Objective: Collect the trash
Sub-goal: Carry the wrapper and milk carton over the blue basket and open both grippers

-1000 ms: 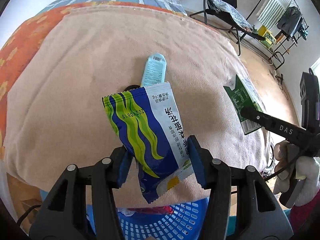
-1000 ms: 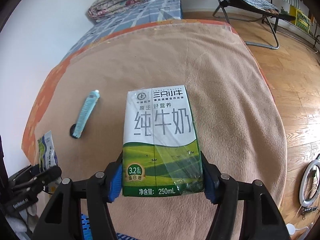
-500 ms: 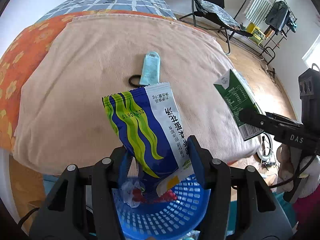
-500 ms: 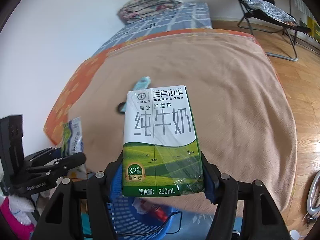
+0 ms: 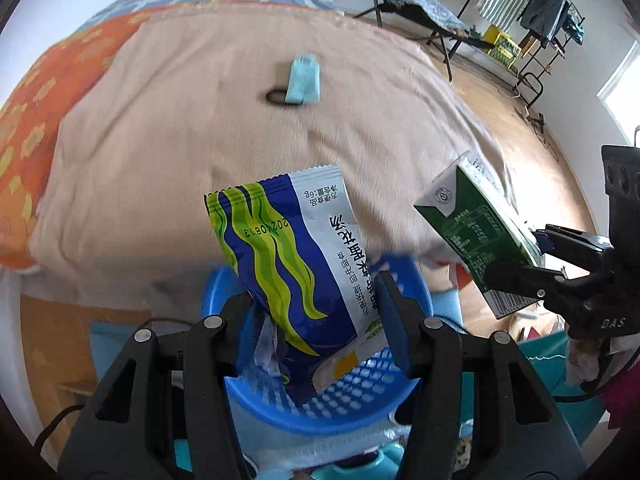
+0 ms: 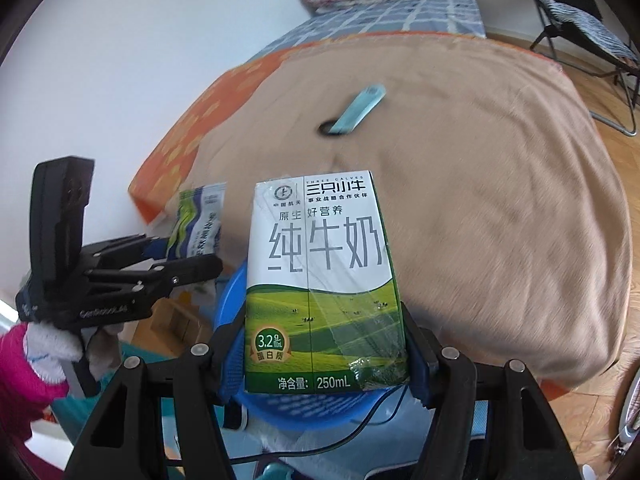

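Snack packet (gripped) above basket

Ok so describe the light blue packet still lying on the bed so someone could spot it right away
Start from the big tan blanket covering the bed. Near its middle, beyond the milk carton held in the right claw, lies a slim light blue packet, one end over a small black ring. It is the only pale blue wrapper on the blanket.

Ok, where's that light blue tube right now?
The light blue tube lies on the tan blanket in the middle of the bed, one end over a small black ring; in both wrist views it is beyond the held snack bag and milk carton.
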Tool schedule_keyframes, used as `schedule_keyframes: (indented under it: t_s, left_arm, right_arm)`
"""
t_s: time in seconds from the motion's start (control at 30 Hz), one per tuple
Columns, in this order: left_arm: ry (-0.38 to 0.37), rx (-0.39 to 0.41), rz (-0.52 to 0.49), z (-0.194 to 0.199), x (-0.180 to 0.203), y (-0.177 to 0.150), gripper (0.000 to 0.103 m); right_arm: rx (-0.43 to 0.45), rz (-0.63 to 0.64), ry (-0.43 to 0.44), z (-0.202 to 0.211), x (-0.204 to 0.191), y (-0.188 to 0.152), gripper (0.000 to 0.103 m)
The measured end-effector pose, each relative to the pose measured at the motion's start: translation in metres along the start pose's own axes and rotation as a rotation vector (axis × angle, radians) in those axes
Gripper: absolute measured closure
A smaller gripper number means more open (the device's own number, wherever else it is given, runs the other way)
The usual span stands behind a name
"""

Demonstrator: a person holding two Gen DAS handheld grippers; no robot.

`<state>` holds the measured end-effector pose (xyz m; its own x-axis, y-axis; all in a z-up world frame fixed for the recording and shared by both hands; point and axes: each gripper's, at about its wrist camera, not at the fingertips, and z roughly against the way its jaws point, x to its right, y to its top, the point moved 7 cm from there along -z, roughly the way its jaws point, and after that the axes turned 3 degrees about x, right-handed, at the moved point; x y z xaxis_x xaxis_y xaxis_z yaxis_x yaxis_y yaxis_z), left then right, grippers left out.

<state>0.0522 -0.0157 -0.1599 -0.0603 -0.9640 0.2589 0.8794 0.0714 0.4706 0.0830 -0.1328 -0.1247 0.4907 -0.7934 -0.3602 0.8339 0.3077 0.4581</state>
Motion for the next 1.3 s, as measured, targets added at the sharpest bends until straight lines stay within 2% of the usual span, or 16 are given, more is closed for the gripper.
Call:
schedule_keyframes:
  t_s: [0.2,0.47,0.93,1.3]
  left_arm:
    - [0.002,-0.06,0.039,-0.008,-0.008,-0.037,0.049]
    - [0.015,-0.151,0.042,-0.029,-0.009,-0.076,0.049]
    - [0.016,-0.22,0.066,-0.05,-0.011,-0.085,0.049]
    - [0.038,-0.217,0.086,-0.049,-0.018,-0.081,0.047]
  right_arm:
    - [-0.066,0.025,0.03,-0.014,-0.017,-0.029,0.036]
    - [-0.148,0.077,0.004,-0.038,-0.025,-0.054,0.036]
    - [-0.205,0.065,-0.015,-0.054,-0.022,-0.057,0.036]
    - [-0.203,0.044,-0.015,-0.055,-0.016,-0.056,0.034]
